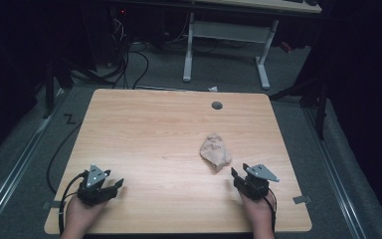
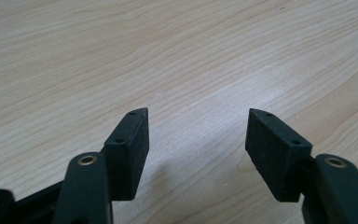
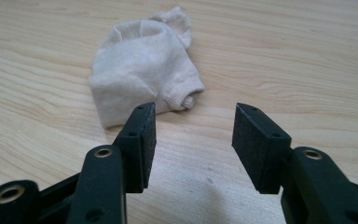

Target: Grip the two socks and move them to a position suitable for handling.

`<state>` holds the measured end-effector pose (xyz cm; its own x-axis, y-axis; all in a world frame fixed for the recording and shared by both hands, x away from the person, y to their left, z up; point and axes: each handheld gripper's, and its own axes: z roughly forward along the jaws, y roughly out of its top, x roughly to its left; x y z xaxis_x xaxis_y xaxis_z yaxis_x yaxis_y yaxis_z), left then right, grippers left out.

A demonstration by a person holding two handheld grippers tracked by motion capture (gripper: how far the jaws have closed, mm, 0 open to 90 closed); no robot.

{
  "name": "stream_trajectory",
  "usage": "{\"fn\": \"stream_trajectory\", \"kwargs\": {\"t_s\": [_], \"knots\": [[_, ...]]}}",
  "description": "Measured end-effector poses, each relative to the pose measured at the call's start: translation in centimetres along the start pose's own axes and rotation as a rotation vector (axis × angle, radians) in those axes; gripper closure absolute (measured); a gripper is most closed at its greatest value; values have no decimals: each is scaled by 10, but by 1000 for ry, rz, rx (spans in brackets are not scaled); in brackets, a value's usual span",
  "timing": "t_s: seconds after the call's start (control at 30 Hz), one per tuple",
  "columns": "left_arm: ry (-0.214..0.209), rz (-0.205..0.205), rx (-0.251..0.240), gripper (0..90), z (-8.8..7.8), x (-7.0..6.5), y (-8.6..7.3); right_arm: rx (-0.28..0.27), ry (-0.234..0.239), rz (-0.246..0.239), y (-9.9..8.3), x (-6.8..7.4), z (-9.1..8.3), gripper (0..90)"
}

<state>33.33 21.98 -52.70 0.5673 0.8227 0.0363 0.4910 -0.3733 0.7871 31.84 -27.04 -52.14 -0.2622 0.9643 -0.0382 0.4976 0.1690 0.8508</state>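
A pale beige sock (image 1: 215,151), crumpled into a lump, lies on the wooden table (image 1: 154,134) right of centre. My right gripper (image 1: 237,178) rests near the front right, just short of the sock and a little to its right. In the right gripper view the sock (image 3: 142,65) sits beyond the open jaws (image 3: 195,140), slightly left, with bare wood between the pads. My left gripper (image 1: 115,186) rests at the front left, far from the sock. Its jaws (image 2: 198,142) stand open over bare wood.
A round grey grommet (image 1: 217,105) sits near the table's far edge. Beyond the table stand a white desk frame (image 1: 226,35) and cables on the grey floor. A person's hands hold both grippers at the front edge.
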Motion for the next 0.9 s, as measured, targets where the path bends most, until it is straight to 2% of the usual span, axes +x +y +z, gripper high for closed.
{"fn": "stream_trajectory", "kwargs": {"t_s": [0.1,0.23,0.33,0.53,0.9], "knots": [[-37,-31,-27,380,2,1,3,5,8,0,-2,-1,0,487],[-62,-46,-45,377,2,0,5,4,21,-12,-5,-1,-3,488],[-61,-33,-51,377,2,-5,6,-1,23,-14,-7,-5,-9,489],[-48,-15,-41,377,3,-7,4,-7,24,-6,-7,-6,-7,485],[-53,-26,-49,378,0,-4,2,-9,21,-3,-5,-3,-6,481]]}}
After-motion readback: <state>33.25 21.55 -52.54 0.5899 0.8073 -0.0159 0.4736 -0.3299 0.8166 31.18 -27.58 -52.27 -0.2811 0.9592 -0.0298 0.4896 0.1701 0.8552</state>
